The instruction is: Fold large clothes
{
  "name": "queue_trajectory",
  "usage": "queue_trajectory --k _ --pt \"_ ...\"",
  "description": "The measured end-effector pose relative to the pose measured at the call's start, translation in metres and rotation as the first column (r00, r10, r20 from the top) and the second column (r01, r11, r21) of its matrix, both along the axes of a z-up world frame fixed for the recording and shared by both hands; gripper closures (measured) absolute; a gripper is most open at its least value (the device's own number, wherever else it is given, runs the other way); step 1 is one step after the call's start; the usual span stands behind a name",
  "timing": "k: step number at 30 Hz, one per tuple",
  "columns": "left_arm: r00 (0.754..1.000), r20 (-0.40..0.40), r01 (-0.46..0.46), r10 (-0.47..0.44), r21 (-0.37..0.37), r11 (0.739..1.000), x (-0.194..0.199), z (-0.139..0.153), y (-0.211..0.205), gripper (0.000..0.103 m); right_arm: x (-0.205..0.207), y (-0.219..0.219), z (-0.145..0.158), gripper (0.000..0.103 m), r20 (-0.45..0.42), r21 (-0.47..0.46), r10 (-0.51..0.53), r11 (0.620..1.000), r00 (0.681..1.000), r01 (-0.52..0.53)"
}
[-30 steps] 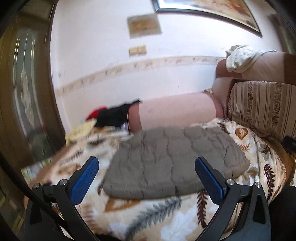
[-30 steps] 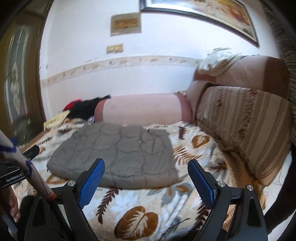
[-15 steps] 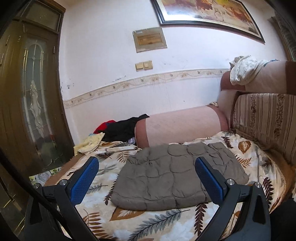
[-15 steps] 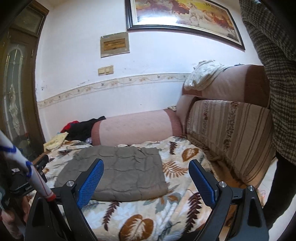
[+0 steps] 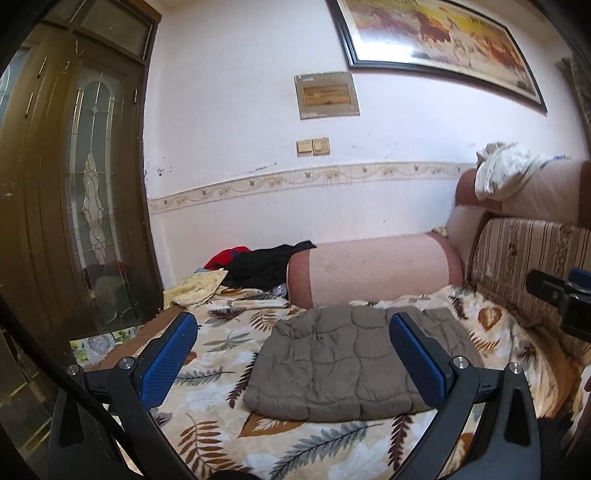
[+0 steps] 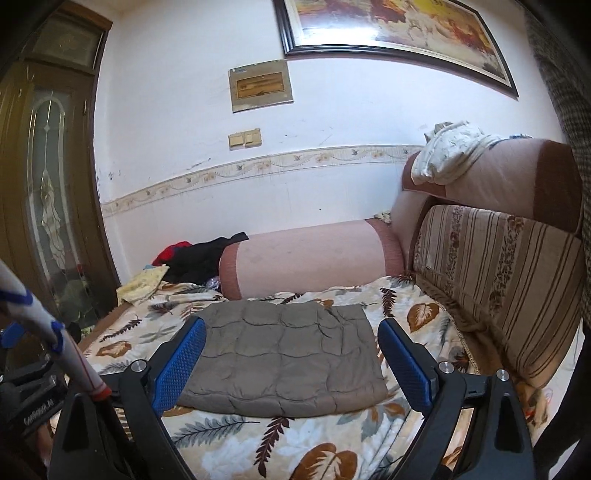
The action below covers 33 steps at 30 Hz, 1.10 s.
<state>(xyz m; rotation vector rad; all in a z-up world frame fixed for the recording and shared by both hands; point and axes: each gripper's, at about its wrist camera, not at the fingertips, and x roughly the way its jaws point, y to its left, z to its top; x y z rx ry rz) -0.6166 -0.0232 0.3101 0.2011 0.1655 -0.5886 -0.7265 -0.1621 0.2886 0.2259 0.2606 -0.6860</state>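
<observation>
A leaf-print blanket (image 6: 295, 443) covers the sofa, with a pink bolster (image 6: 310, 254) along its far side. The folded grey quilted jacket (image 6: 284, 358) lies flat mid-blanket, near the bolster. Left gripper (image 5: 293, 354) and right gripper (image 6: 290, 354) hover near it, fingers spread, empty

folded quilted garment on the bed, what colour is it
Grey-brown (taupe) folded quilted garment; clearest in the right wrist view.

Black frames, blue textured fingertips (image 5: 168, 356)

Pretty bright daylight, both views sharp; glare on the painting (image 5: 436, 33), heavy fisheye bending, dark corners.
</observation>
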Motion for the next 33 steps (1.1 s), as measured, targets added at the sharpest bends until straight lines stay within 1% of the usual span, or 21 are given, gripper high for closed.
queue_trajectory --k 3,5,9,11,14,17,21,25,30,33 --pt "1.0 -0.023 -0.004 0.005 0.033 0.999 0.005 -0.008 -0.004 0.0 0.013 0.006 -0.003 0.006 -0.035 -0.021 0.006 1.0 0.999 -0.006" --pt "0.999 -0.039 -0.01 0.012 0.052 0.999 0.009 -0.014 -0.006 0.0 0.024 0.011 -0.007 0.006 -0.071 -0.053 0.002 0.999 0.997 -0.005" --pt "0.997 -0.062 -0.046 0.053 0.108 0.993 0.024 -0.033 -0.014 0.0 0.041 0.015 -0.016 0.005 -0.102 -0.071 0.005 0.997 0.995 -0.012" --pt "0.994 -0.088 -0.05 0.062 0.124 0.991 0.033 -0.041 -0.019 0.0 0.053 0.016 -0.023 0.005 -0.142 -0.081 0.007 0.996 0.99 -0.019" --pt "0.99 -0.119 -0.053 0.07 0.139 0.989 0.045 -0.05 -0.029 0.0 0.066 0.011 -0.032 0.005 -0.194 -0.081 0.006 0.996 0.981 -0.022" --pt "0.99 -0.127 -0.047 0.068 0.159 0.986 0.051 -0.059 -0.039 0.0 0.071 0.002 -0.041 0.005 -0.224 -0.084 -0.015 0.996 0.975 -0.004" --pt "0.987 -0.147 -0.03 0.06 0.197 0.98 0.059 -0.076 -0.052 0.0 0.08 -0.014 -0.056 0.005 -0.264 -0.054 -0.036 0.998 0.964 0.023" --pt "0.984 -0.167 -0.026 0.064 0.221 0.975 0.068 -0.09 -0.058 0.0 0.087 -0.021 -0.07 0.005 -0.296 -0.036 -0.041 0.999 0.954 0.032" --pt "0.976 -0.202 -0.03 0.081 0.244 0.969 0.079 -0.105 -0.062 0.0 0.096 -0.024 -0.085 0.005 -0.335 -0.043 -0.052 0.998 0.941 0.04" --pt "0.975 -0.206 -0.029 0.083 0.252 0.967 0.08 -0.108 -0.063 0.0 0.098 -0.026 -0.09 0.005 -0.348 -0.036 -0.05 0.999 0.936 0.04"
